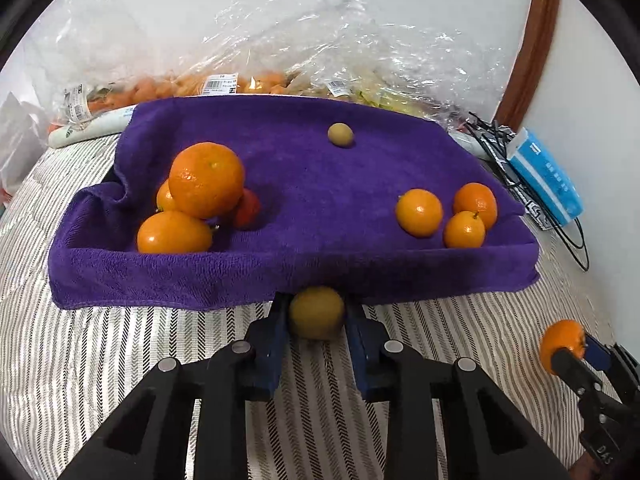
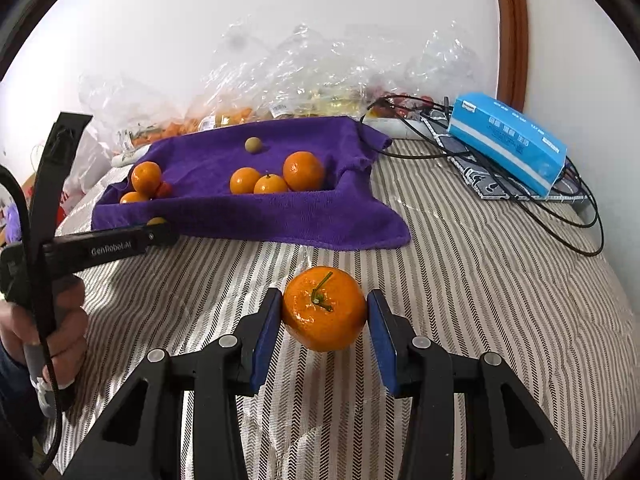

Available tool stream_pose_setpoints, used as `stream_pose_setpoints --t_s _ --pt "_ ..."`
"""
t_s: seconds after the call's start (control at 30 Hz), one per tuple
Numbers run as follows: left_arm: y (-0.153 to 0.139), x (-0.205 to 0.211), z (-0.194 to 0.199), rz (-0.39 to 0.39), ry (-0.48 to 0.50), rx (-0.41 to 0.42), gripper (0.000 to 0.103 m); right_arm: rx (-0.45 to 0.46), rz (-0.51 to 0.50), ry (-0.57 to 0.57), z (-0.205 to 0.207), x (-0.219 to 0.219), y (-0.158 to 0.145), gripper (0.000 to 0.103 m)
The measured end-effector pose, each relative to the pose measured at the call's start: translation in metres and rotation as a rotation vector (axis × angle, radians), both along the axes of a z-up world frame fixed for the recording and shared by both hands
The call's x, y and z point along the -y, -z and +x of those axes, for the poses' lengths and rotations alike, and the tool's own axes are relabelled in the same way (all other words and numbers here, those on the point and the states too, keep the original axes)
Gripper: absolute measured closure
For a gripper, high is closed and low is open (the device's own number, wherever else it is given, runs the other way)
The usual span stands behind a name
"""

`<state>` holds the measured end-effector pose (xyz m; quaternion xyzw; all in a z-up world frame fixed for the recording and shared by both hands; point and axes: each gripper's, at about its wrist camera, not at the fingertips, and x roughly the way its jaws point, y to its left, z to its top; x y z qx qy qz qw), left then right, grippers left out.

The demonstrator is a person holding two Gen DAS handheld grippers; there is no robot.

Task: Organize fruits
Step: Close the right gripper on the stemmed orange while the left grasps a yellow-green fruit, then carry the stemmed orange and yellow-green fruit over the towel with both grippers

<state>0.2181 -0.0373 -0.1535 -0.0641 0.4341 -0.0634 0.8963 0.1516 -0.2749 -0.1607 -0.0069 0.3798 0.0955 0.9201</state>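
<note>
- Gripping a yellowish-green round fruit (image 1: 317, 312) between its blue pads (image 1: 276, 340), our left gripper (image 1: 316, 314) sits just in front of the near edge of the purple towel (image 1: 304, 184), with the fruit touching both pads.
- We see our right gripper (image 2: 325, 308) clenched on a mandarin with a green stem (image 2: 324, 308); both blue pads press against its sides, above the striped bedcover (image 2: 480, 280) and short of the towel's near corner.
- In the left wrist view that same mandarin shows at the far right edge, pinched in the right gripper (image 1: 568, 350).
- The towel is draped over a shallow tray shape, its edges raised into a rim, and it holds the sorted fruit.
- On its left side we count a pile: a large orange (image 1: 206, 180) resting on top of a smaller orange (image 1: 174, 232), with a reddish fruit (image 1: 248, 210) tucked behind and another orange partly hidden.
- On its right side three small oranges (image 1: 419, 213) sit touching one another in a cluster.
- A small greenish-brown round fruit (image 1: 340, 135) lies alone near the back, well apart from both groups.
- Behind the towel we see crumpled clear plastic bags (image 1: 320, 52) with labelled produce inside.
- A blue tissue pack (image 2: 508, 140) and black cables (image 2: 576, 216) lie to the right.
</note>
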Motion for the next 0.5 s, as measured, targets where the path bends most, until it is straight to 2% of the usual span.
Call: stream_pose_setpoints --t_s 0.2,0.4,0.5 --pt "-0.005 -0.016 -0.019 -0.042 0.041 0.002 0.076 -0.013 -0.006 0.000 -0.001 -0.013 -0.001 0.060" --pt "-0.031 -0.038 -0.035 -0.048 0.059 0.083 0.076 -0.003 0.018 0.003 0.009 -0.032 -0.010 0.060" --pt "-0.045 -0.046 -0.030 -0.063 0.057 0.110 0.076 0.010 0.036 -0.001 0.018 -0.041 -0.020 0.060"
